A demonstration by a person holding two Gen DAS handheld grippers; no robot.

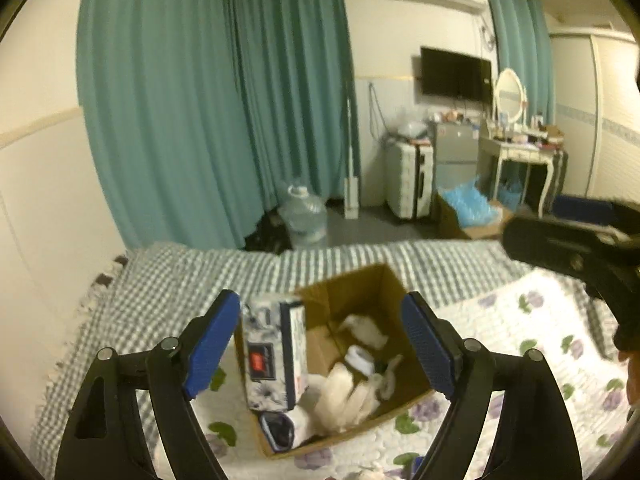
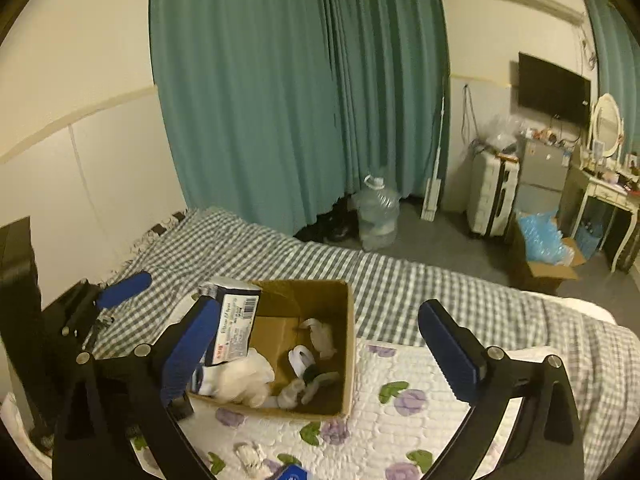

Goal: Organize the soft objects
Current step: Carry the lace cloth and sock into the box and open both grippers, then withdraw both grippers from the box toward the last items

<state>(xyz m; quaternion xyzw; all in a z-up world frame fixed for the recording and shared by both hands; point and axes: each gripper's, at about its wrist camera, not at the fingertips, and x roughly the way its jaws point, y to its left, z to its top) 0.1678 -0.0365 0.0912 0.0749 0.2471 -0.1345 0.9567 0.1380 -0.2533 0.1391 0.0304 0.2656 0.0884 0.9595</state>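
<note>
An open cardboard box (image 1: 360, 284) (image 2: 348, 344) sits on the floral quilt. Inside stand a tissue pack (image 1: 272, 356) (image 2: 234, 320) on end, a cream plush toy (image 1: 344, 396) (image 2: 244, 380), white socks (image 1: 360, 356) (image 2: 300, 358) and other small cloth items. My left gripper (image 1: 322, 350) is open and empty, above the box. My right gripper (image 2: 320, 354) is open and empty, just in front of the box. A small white cloth (image 2: 250, 454) lies on the quilt in front of the box. The left gripper's blue pad (image 2: 122, 284) shows at left in the right wrist view.
The bed has a grey checked blanket (image 1: 180, 280) (image 2: 400, 276) beyond the floral quilt (image 1: 520, 320) (image 2: 400, 420). Beyond the bed are teal curtains (image 1: 220, 100), a water jug (image 1: 302, 216), a suitcase (image 1: 408, 176) and a dressing table (image 1: 520, 152).
</note>
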